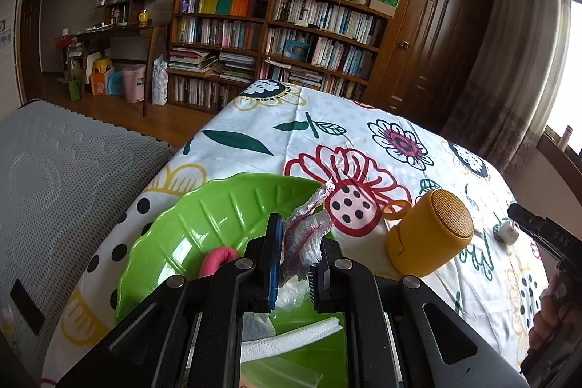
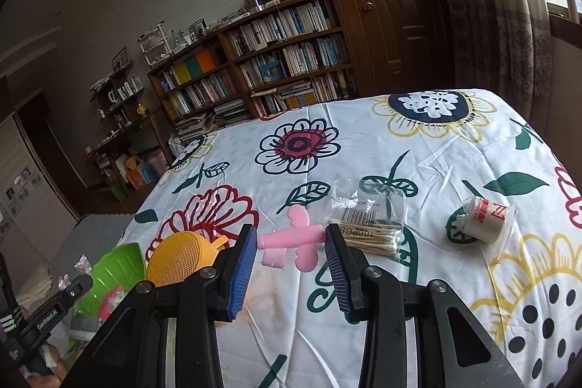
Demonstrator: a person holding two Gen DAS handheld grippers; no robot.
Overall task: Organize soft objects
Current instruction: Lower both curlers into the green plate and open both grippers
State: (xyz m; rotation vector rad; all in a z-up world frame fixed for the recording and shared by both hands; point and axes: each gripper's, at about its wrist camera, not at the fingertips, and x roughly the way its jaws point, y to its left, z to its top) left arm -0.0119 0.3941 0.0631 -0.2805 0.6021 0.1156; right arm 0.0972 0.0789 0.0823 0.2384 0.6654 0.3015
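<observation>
Left wrist: my left gripper [image 1: 294,257] pinches a crinkly plastic wrapper [image 1: 305,235], probably, over the green plate [image 1: 203,217]. My right gripper [image 2: 289,264] gapes before the pink toy [image 2: 291,239]; cotton swabs [image 2: 371,235] and gauze roll [image 2: 480,220] wait beyond.

A long wooden bookcase [image 1: 276,39] crammed with books lines the pale wall, with a dark panelled door [image 1: 433,35] to its right, patterned curtains [image 1: 523,60] beyond by the bright window, and wooden flooring [image 1: 120,111] below.
</observation>
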